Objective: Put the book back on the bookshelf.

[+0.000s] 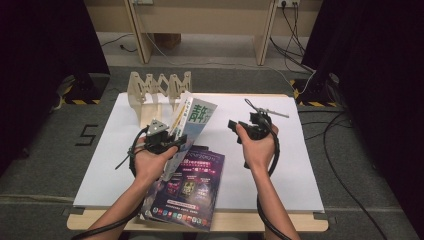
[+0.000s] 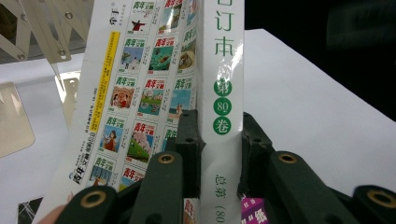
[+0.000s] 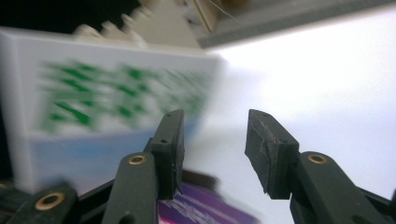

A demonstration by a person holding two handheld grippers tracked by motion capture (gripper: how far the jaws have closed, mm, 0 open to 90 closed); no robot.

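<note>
On the desk (image 1: 300, 165), the left tool (image 1: 172, 145) was clamped on the spine of a thick white book (image 2: 219, 88), held tilted above a purple magazine (image 1: 192, 185), near a wooden rack (image 1: 157, 85). Right of it, the right tool (image 1: 239, 125) hung with jaws apart, empty.

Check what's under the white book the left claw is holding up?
A purple magazine lies flat on the white table sheet beneath the white book. Its top-left corner is covered by the left claw and hand.
</note>
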